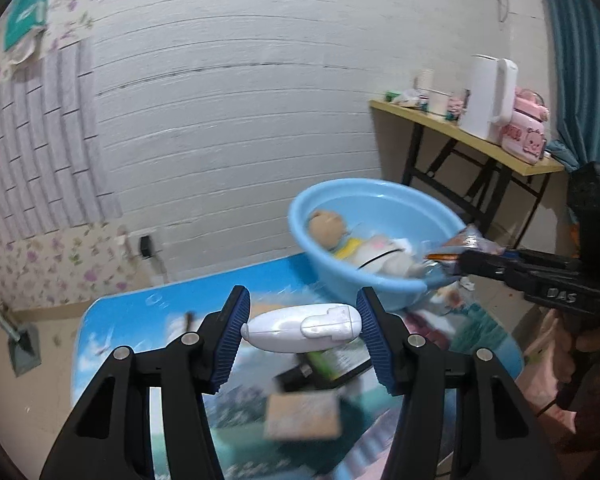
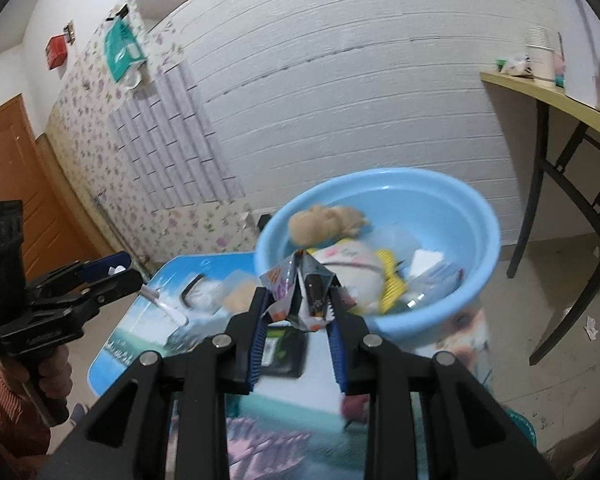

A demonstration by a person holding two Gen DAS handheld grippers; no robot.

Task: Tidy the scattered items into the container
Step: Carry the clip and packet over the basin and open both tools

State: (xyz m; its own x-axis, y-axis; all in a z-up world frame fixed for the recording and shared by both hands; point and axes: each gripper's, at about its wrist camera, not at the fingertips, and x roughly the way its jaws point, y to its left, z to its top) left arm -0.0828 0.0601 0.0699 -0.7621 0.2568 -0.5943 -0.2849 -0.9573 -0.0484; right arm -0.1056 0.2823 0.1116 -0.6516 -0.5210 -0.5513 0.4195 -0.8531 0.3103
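Note:
A light blue basin point(image 1: 332, 276) point(image 2: 472, 208) stands at the far side of a small picture-printed table point(image 1: 140, 316) point(image 2: 112, 344); it holds a plush doll point(image 1: 328, 224) point(image 2: 324, 220) and several other items. My left gripper point(image 1: 302, 322) is shut on a white oval plastic device point(image 1: 300, 328), lifted above the table. My right gripper point(image 2: 298, 312) is shut on a crinkled snack packet point(image 2: 300, 280), held near the basin's front rim; it shows in the left wrist view point(image 1: 464, 256) too.
A tan block point(image 1: 302, 416), a dark flat packet point(image 1: 320, 368) point(image 2: 280, 348) and a clear item point(image 2: 204, 296) lie on the table. A yellow side table point(image 1: 460, 132) with a white kettle point(image 1: 488, 96) stands at right. A dustpan point(image 1: 24, 344) rests on the floor.

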